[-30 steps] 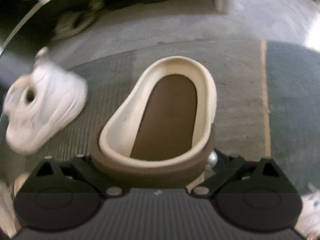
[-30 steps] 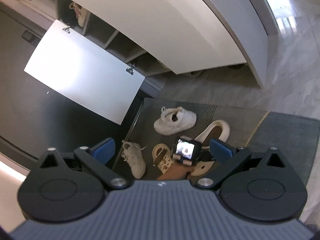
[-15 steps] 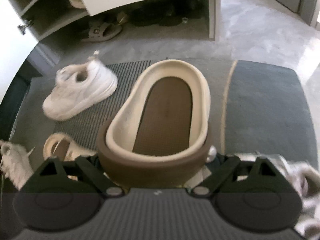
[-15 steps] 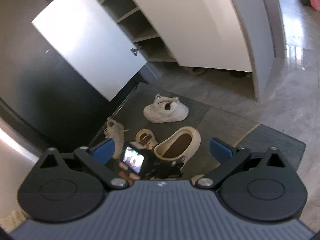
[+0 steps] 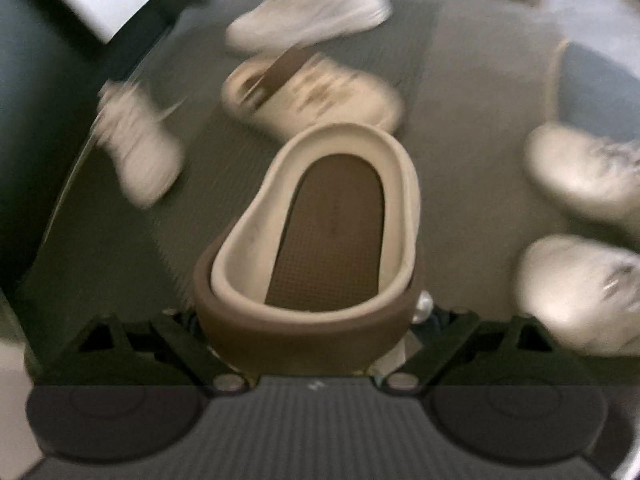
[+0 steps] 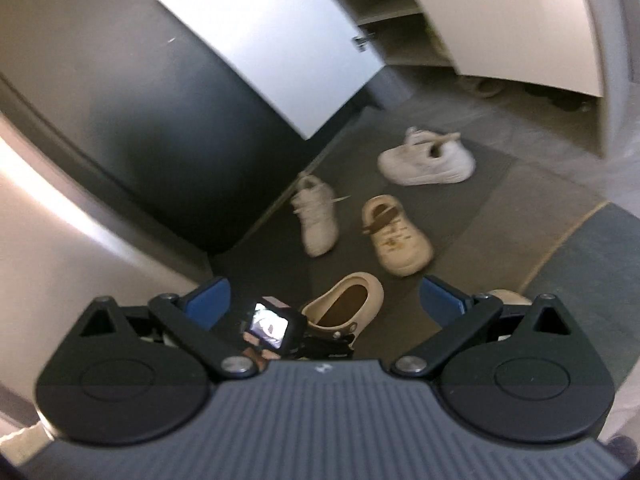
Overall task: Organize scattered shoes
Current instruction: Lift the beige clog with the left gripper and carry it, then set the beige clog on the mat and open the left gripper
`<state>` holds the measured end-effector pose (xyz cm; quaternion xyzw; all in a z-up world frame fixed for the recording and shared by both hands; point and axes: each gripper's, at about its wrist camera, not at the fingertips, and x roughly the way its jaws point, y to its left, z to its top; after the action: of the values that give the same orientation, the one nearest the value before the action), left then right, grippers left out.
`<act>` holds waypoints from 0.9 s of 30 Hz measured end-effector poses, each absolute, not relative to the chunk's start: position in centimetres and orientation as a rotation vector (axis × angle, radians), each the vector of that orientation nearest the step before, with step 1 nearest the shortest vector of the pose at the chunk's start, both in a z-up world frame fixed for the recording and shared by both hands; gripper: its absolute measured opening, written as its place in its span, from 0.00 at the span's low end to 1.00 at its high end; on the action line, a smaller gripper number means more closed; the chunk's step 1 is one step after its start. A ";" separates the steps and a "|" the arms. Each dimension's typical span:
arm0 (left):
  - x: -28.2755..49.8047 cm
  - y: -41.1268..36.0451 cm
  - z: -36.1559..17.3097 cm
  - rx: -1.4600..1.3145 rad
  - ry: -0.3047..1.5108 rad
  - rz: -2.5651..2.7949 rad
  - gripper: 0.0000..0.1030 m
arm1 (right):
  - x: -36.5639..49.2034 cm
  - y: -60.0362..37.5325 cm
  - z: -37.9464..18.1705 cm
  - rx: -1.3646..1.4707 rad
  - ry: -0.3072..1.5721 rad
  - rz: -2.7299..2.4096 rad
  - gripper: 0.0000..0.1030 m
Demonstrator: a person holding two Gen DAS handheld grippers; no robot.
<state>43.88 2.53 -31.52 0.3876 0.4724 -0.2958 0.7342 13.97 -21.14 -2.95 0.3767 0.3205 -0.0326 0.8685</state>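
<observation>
My left gripper [image 5: 308, 320] is shut on the heel end of a cream clog [image 5: 320, 216] with a brown insole and brown strap, held above the mat. The left wrist view is blurred by motion. The right wrist view shows that same clog [image 6: 348, 300] in the left gripper [image 6: 288, 332] below. My right gripper [image 6: 324, 300] is open and holds nothing; its blue pads [image 6: 208, 300] stand wide apart, high above the floor. The matching clog [image 6: 396, 236] lies on the mat, also seen blurred as the matching clog [image 5: 312, 92].
A flat white sneaker [image 6: 316, 216] and a chunky white sneaker [image 6: 428, 158] lie on the grey mat [image 6: 500, 208]. Two more pale shoes [image 5: 588, 168] sit at the right of the left wrist view. A shoe cabinet [image 6: 384, 20] stands behind with its white door [image 6: 272, 40] open.
The left gripper has swung with the clog away from the cabinet; it now looks down on the scattered shoes. The right gripper has turned slightly and remains open.
</observation>
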 end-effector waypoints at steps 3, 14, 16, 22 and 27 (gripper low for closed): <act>46.3 6.4 -32.9 0.788 1.111 -0.553 0.91 | 14.8 -20.3 -3.1 0.742 0.699 -0.046 1.00; 48.2 9.7 -37.8 0.741 1.193 -0.499 0.92 | 17.4 -21.3 -6.7 0.850 0.817 -0.071 1.00; 48.5 10.1 -37.9 0.712 1.202 -0.485 0.94 | 17.6 -21.3 -6.8 0.840 0.822 -0.070 1.00; 47.3 10.1 -36.6 0.685 1.219 -0.421 0.96 | 17.5 -21.2 -6.5 0.737 0.824 -0.078 1.00; 45.1 8.7 -32.7 0.681 1.213 -0.450 0.96 | 16.4 -21.1 -5.7 0.626 0.815 -0.090 1.00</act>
<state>45.13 8.69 -32.75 0.3110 0.5540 -0.2056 0.7444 16.38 -21.13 -5.71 0.2993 0.3896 -0.0432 0.8699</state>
